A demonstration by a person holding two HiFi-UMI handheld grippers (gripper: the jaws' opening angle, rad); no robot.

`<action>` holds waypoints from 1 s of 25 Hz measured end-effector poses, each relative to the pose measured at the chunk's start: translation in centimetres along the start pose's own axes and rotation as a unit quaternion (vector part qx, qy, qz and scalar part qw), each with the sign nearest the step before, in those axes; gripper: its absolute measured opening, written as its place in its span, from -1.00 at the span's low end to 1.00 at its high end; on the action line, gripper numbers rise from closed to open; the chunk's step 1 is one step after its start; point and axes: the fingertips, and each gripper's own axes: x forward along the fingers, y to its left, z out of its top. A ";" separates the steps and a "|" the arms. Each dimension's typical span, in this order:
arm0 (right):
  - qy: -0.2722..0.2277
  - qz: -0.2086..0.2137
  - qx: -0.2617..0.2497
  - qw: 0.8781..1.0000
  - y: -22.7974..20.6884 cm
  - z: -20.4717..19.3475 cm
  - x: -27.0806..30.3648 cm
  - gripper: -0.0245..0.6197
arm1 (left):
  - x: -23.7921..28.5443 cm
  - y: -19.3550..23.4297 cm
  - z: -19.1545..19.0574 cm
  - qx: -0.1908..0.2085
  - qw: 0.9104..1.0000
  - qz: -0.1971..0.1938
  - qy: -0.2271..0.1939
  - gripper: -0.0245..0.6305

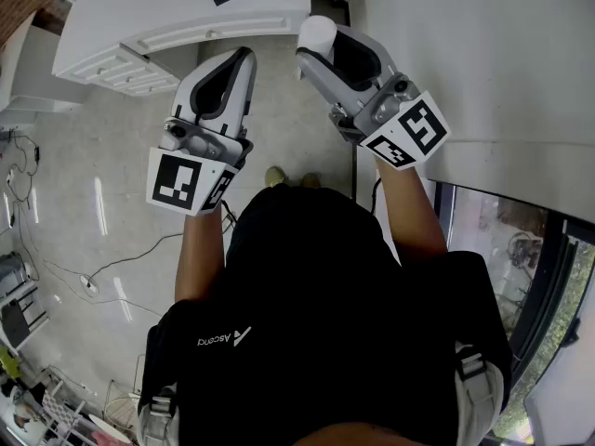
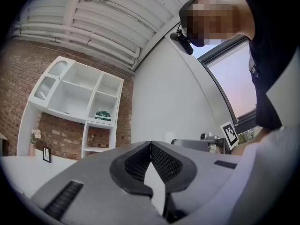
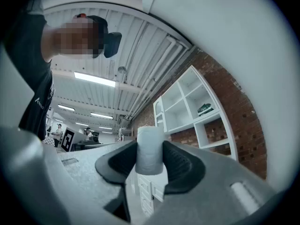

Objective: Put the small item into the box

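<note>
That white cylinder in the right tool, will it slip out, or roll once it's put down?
The cylinder looks matte and the right tool clamps its sides, so slipping seems unlikely. Its round body would probably roll if laid sideways; on its flat end it should stand.

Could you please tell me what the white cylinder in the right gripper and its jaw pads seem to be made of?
White cylinder: perhaps matte plastic or foam; dull, faintly grainy surface, no glare. Pads: probably black rubber; dull, finely textured faces.
</note>
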 end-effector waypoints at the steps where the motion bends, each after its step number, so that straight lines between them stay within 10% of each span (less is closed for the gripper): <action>1: 0.001 0.002 0.003 1.000 0.0 -0.1 0.0 -0.40 | 0.1 0.0 -0.1 0.000 1.000 0.000 0.000 -0.93; 25: 0.008 -0.017 -0.007 1.000 -1.6 -1.2 5.0 -0.40 | 0.7 6.5 -0.6 -0.010 1.000 -0.022 -0.013 -0.93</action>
